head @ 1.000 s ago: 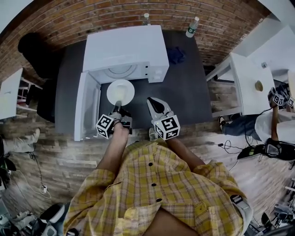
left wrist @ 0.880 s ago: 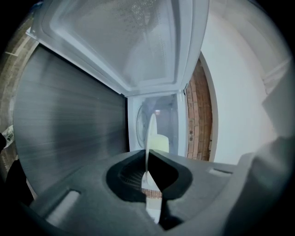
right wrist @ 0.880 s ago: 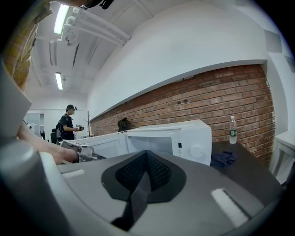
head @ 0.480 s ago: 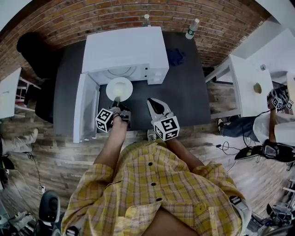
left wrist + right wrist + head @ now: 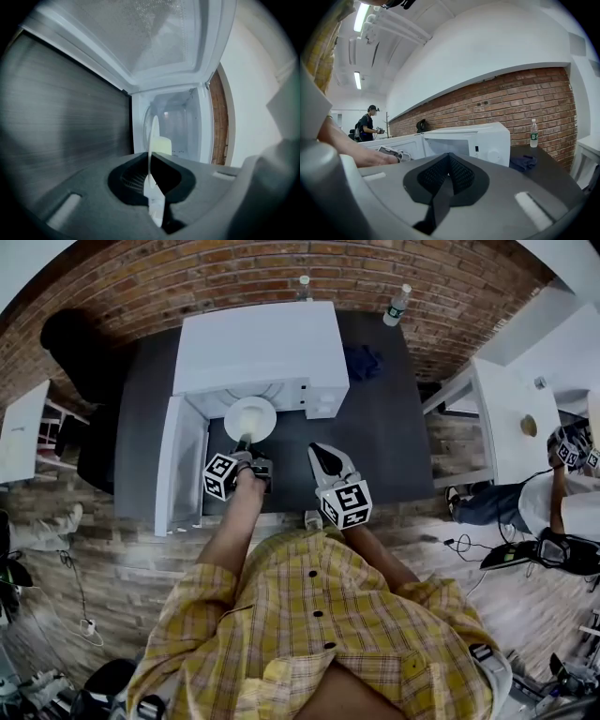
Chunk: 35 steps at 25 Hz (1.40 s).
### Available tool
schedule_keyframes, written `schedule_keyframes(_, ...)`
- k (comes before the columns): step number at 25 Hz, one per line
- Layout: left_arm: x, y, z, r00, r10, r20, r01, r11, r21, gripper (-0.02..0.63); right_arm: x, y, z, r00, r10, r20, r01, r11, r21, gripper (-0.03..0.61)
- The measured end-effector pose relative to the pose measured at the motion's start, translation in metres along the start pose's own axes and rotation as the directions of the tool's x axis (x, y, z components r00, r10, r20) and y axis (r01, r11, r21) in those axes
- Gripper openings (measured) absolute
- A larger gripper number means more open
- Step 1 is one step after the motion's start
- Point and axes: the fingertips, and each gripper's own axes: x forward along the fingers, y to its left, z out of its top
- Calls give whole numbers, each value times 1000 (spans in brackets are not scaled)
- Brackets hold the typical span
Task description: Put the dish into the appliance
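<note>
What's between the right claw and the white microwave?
Nothing: only bare dark grey tabletop separates the right claw from the boxy white microwave oven, as the head view shows.

Head view, centre of frame: your left tool (image 5: 245,446) reaches toward the upper middle of the frame at the end of your bare left forearm (image 5: 232,532). Its marker cube (image 5: 222,475) sits just left of the wrist. In the left gripper view its jaws stand nearly together, pinching the rim of the dish (image 5: 249,418) edge-on between the pads. Your right tool (image 5: 320,454) lies just right of it and a little lower in the frame, tips angled toward the upper left. In the right gripper view its jaws meet with nothing between them.
</note>
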Motion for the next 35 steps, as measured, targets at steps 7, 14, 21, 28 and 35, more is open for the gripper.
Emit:
schedule_keyframes(7, 25, 2, 6, 1000, -11, -5, 11, 1000, 5, 9, -3, -9, 0, 1000, -17, -9, 17, 1000, -11, 3)
schedule_keyframes(14, 46, 6, 11, 1000, 1, -5, -1, 1000, -8, 14, -4, -13, 1, 1000, -29, -10, 29, 999, -24, 3)
schedule_keyframes(21, 57, 13, 18, 1000, 3, 3, -3, 1000, -14, 14, -4, -14, -3, 999, -30, -21, 30, 1000, -7, 2)
schedule_keyframes(28, 71, 13, 23, 1000, -17, 2, 17, 1000, -25, 11, 0, -15, -3, 999, -27, -31, 26, 1000, -15, 3)
schedule_keyframes(35, 84, 15, 20, 999, -33, 0, 33, 999, -4, 9, -3, -21, -2, 999, -35, -31, 35, 999, -18, 3)
